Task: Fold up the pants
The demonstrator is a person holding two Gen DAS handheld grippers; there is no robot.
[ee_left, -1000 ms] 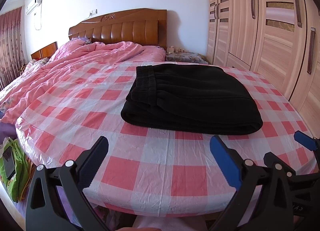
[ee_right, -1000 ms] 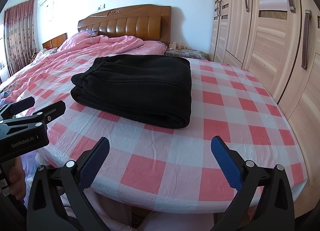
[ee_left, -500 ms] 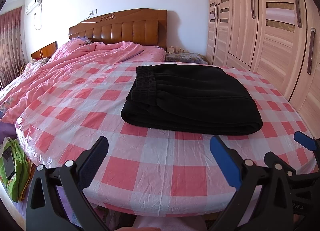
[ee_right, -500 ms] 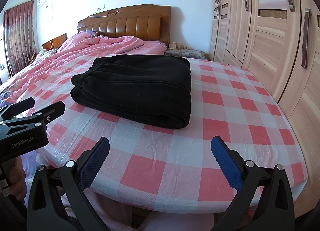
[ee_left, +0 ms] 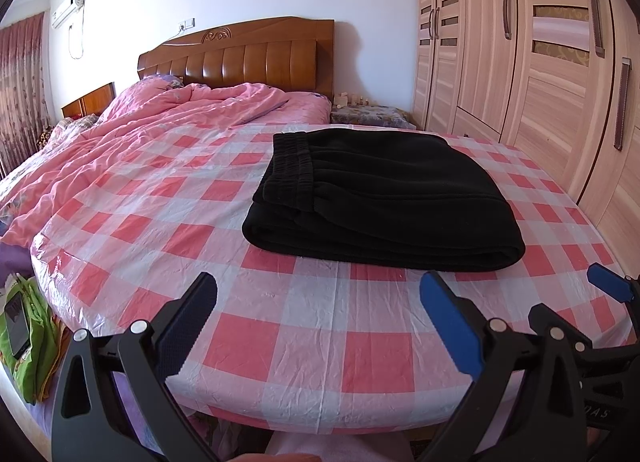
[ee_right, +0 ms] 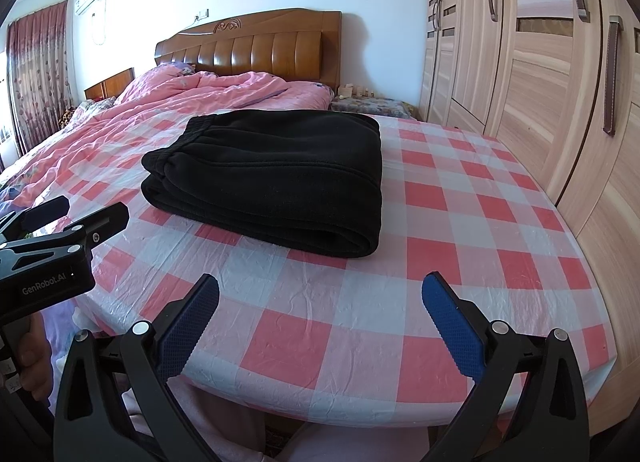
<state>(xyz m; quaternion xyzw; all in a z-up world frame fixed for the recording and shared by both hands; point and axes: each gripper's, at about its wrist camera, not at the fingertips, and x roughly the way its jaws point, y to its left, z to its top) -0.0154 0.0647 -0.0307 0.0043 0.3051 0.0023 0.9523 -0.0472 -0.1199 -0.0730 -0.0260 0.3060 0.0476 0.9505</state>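
Checked plastic sheeting covers the near end of the bed, and I hold both tools just off its edge, the left gripper and the right gripper each with jaws spread wide and empty. Farther in, the black pants lie as a thick, squared bundle near the wardrobe side, waistband on top. To my eye the folding looks finished, so the best finish is hands off, or one light press to flatten the rolled near edge without dragging the layers.

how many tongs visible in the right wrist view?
2. Right tongs fill the bottom foreground, open over the checkered cloth. Left tongs enter at the left edge, also open.
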